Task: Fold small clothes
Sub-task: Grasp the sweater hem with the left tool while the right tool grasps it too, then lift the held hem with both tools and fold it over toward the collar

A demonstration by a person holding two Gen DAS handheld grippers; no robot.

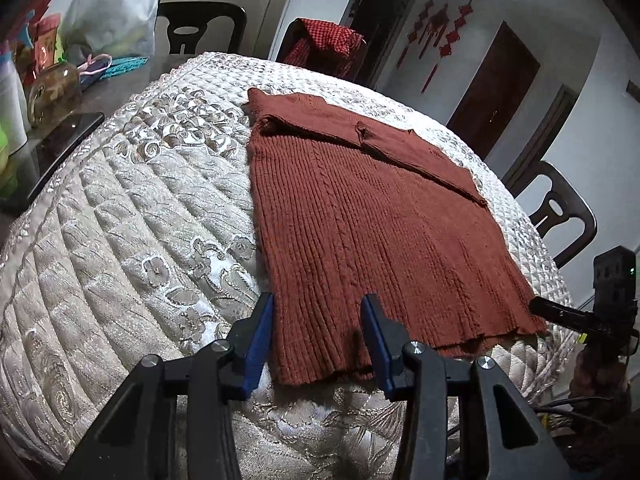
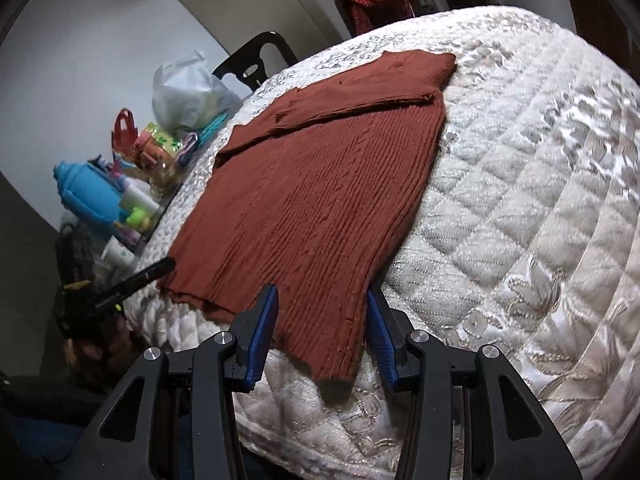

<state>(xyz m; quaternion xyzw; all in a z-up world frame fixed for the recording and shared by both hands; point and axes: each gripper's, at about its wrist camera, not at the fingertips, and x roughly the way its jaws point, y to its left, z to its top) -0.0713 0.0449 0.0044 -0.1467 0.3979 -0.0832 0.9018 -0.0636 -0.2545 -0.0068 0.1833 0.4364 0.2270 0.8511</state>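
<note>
Sweater [image 1: 360, 216], rust-red and ribbed, lies flat on the quilted cream cover [image 1: 132, 216] that drapes the counter, sleeves folded across its chest at the far end. Down at the near hem, the left claw [image 1: 318, 340] straddles the sweater's left corner, blue pads standing apart on either side with the knit between them and no squeeze on it. Over on the other corner, the right claw [image 2: 322, 336] does the same: jaws parted, hem lying loose between the pads. From the right wrist view, the left claw's black finger [image 2: 132, 284] pokes in at the left with pale lettering too small to read. Beyond the cover's edge sits clutter: a blue bottle [image 2: 86, 196], a white plastic bag [image 2: 188, 88], a red checked cloth [image 1: 328, 46] over a chair back. Red hanging ornaments [image 1: 436, 36] decorate the far wall.
</note>
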